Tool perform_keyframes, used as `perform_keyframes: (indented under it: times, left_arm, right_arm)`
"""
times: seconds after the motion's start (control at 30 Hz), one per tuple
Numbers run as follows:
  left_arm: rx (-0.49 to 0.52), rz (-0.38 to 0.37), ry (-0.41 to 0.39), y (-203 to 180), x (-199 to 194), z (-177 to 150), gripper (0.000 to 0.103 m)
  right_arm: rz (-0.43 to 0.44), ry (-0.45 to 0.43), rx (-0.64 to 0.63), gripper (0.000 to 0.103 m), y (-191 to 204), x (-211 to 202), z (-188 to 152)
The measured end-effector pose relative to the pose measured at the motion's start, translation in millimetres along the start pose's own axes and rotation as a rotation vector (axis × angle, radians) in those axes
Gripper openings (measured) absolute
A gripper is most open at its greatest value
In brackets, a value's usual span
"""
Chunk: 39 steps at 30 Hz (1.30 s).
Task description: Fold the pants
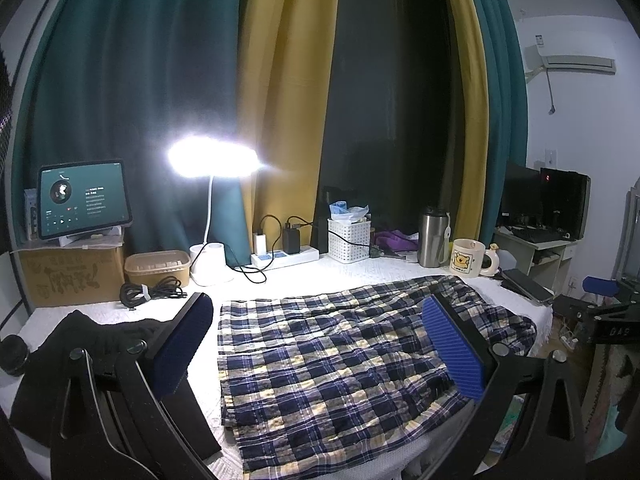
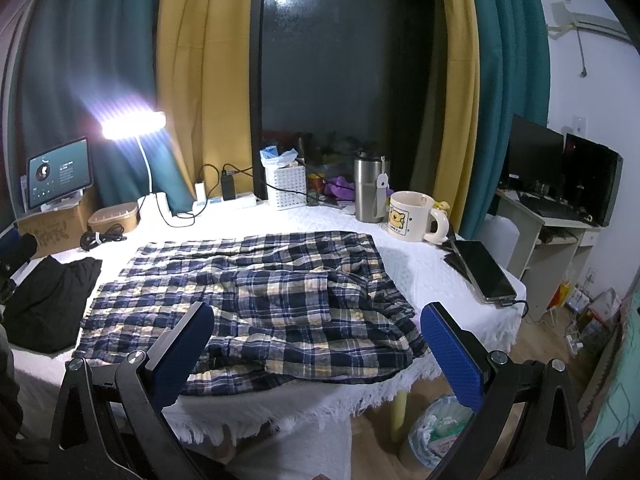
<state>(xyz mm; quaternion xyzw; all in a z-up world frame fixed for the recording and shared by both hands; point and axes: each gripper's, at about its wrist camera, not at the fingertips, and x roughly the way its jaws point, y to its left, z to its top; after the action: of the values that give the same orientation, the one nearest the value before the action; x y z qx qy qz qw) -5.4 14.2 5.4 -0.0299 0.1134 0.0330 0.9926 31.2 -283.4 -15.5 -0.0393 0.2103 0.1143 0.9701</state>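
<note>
Your left gripper (image 1: 320, 344) hangs above the near edge of the table with its blue pads spread wide and nothing between them; your right gripper (image 2: 320, 344) is the same — jaws apart, empty, held off the near-right corner. Between and beyond both lie the pants (image 2: 248, 300), a plaid pair spread flat on the white cloth (image 2: 420, 268), already doubled leg over leg by the look of it, with the bunched waist end drooping toward the right edge and the leg ends reaching left. A black garment (image 2: 48, 304) lies just beside the leg ends, apart from them. So you stand between folds: neither tool has hold of fabric, and the long bundle most likely wants halving next. That calls for each gripper to come down on one end's two corners — likely the loose waist end — and pinch all layers at once, then carry them over the other end without dragging the bottom layer. Mind the mug (image 2: 416, 216) and phone (image 2: 484, 272) near the far-right side, and the lamp (image 1: 212, 160) cable at the back.
</note>
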Motion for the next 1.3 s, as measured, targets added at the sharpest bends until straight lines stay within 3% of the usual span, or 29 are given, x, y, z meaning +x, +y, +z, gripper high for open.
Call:
perform_keyframes:
  times: [0.5,0.77,1.3]
  left_arm:
    - [0.005,0.016,0.069,3.1,31.7,-3.7,0.103]
    - [0.009,0.067,0.137,17.4,72.7,0.7,0.103]
    - [-0.035,0.077,0.335,54.6,179.7,9.2,0.103]
  right_arm:
    - [0.021,0.075,-0.006,0.103,-5.8,48.7,4.7]
    - [0.024,0.124,-0.002,0.103,-13.4,93.4,16.1]
    - [0.044,0.209,-0.014,0.103,-37.6,194.3,62.4]
